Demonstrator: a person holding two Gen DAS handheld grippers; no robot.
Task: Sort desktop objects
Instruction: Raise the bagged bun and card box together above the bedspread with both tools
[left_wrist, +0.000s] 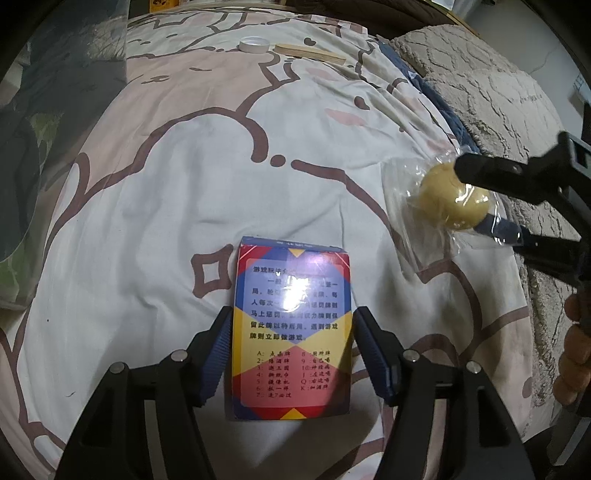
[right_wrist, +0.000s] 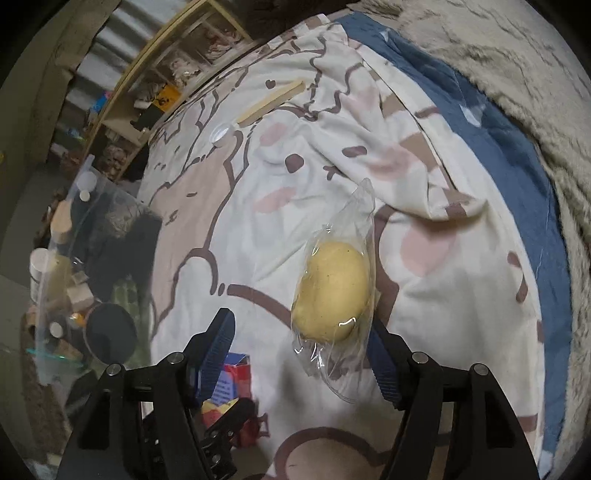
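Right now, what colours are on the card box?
Red, blue and yellow blocks with dark printed text on the card box; clearest in the left wrist view.

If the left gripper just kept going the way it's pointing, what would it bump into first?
Most likely the card box, which lies on the bedsheet between the open fingers of the left gripper; how far below it lies is unclear.

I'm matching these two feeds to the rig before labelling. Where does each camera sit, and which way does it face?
Left wrist: on the left claw, looking steeply down at the bedsheet; its fingers flank the card box. The right claw and a hand show at right.
Right wrist: on the right claw, looking down at the bagged yellow ball, with the left claw below.
Shared: ball, card box, white cap, wooden sticks.
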